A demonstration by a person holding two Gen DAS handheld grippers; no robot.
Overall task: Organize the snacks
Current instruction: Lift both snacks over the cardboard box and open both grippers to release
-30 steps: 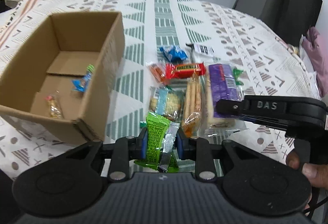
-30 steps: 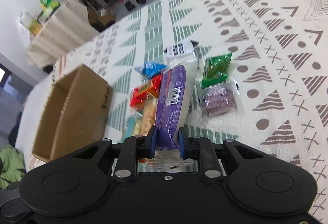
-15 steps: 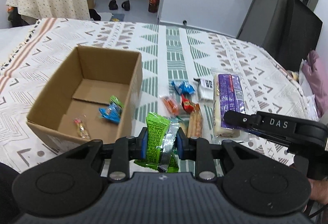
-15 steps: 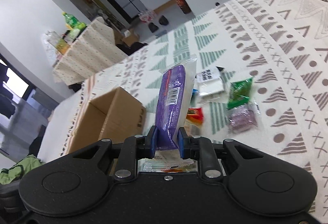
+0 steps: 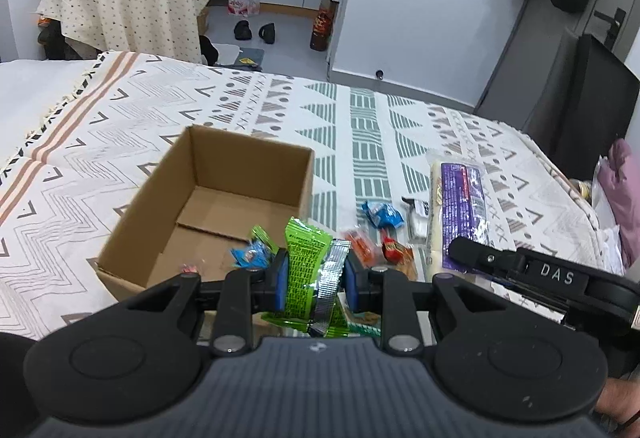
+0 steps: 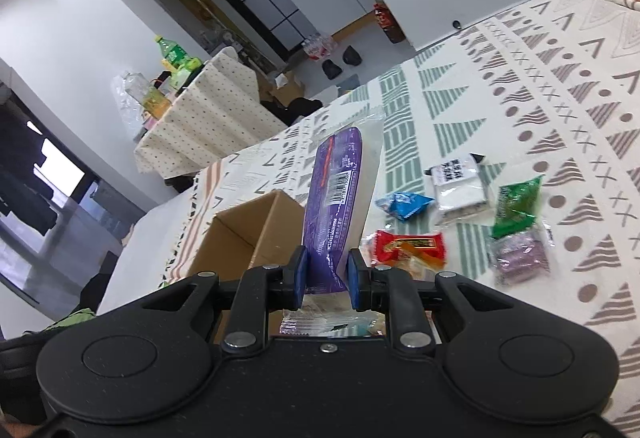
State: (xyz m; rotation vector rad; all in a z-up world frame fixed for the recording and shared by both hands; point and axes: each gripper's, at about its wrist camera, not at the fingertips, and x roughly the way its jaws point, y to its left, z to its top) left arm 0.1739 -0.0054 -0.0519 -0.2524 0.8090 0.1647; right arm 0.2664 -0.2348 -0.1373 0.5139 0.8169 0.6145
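My left fingers are pinched on two packets at once — a green snack packet and a silver wrapper squeezed flat against its right side, both standing upright between the blue pads at the lower centre of the left wrist view. My left gripper sits just in front of the cardboard box, which fills the middle left of that frame with its top open. Inside the box, near its right wall, lie a small blue candy packet and a tiny pinkish sweet.

My right gripper is clamped on the lower end of a long purple-and-white package, which stands up from the jaws and leans toward the upper centre of the right wrist view. The same package shows at the right of the left wrist view, with the black arm of my right gripper marked DAS below it. Behind it, at centre left of the right wrist frame, is a corner of the box.

On the patterned tablecloth, to the right of the purple package, the other snacks lie spread out — a blue packet, a red packet just below it, a white packet with black print, a green packet and a purplish clear-wrapped piece touching the green one's lower edge.
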